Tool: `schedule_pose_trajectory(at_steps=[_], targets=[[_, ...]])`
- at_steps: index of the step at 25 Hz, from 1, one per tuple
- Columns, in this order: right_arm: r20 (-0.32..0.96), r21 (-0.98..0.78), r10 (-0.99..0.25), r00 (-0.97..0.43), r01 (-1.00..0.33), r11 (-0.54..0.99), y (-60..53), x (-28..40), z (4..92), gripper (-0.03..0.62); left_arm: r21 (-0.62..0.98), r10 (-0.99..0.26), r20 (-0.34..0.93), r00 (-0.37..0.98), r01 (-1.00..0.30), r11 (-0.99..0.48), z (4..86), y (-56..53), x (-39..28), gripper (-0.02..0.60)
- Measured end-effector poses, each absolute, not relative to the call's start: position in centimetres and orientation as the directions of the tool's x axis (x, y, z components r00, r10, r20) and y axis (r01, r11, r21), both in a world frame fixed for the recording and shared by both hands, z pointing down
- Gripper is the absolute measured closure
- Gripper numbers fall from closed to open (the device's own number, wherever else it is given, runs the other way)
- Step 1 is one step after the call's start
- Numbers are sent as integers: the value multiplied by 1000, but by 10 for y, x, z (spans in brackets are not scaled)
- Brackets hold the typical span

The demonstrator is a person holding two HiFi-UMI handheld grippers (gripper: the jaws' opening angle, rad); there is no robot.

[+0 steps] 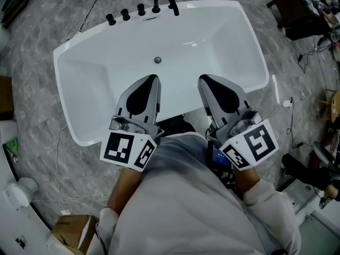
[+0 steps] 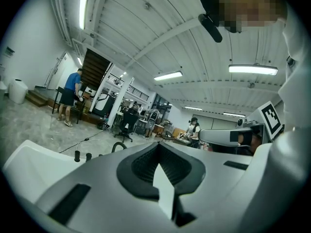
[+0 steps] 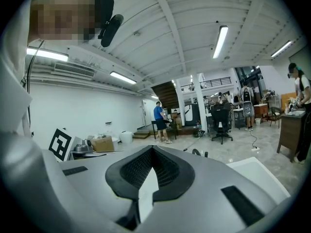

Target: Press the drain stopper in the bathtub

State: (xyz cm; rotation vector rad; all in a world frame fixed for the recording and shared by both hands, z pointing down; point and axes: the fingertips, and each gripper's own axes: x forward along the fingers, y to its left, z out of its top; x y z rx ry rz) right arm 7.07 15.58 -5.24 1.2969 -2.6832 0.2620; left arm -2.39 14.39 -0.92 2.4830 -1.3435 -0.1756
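Your left gripper (image 1: pixel 153 78) has its jaws pressed together with nothing between them. Same for your right gripper (image 1: pixel 204 78): tips closed, empty. Both hang side by side over the near half of the bathtub (image 1: pixel 79 134), tips aimed at the far end, neither touching the tub. The drain stopper (image 1: pixel 158 60) sits on the tub floor just past the left gripper's tip, apart from it, and nearer to it than to the right one.

Progress: nothing is in contact with the stopper now. It's too small to tell whether it is popped up or pushed down. This fits either grippers poised ahead of a press or grippers lifted clear after one.

Room: open basin all round the stopper, and nothing else shows in it. Edges to mind:
- the near rim under your wrists
- the sloped side walls
- the black faucet (image 1: pixel 166 0) and its knobs (image 1: pixel 125 15) at the far rim, well beyond the stopper

Floor cables (image 1: pixel 289 108) and a cardboard box (image 1: pixel 74 230) lie outside the tub, out of the way.
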Motion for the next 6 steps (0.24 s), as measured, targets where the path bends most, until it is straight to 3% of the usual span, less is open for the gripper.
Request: schedule_pose_trajectory(at_steps=[6], targets=[[214, -96, -751, -624, -779, 620, 156, 69, -51, 578, 325, -836, 37, 548, -798, -508, -10, 143, -24, 575]])
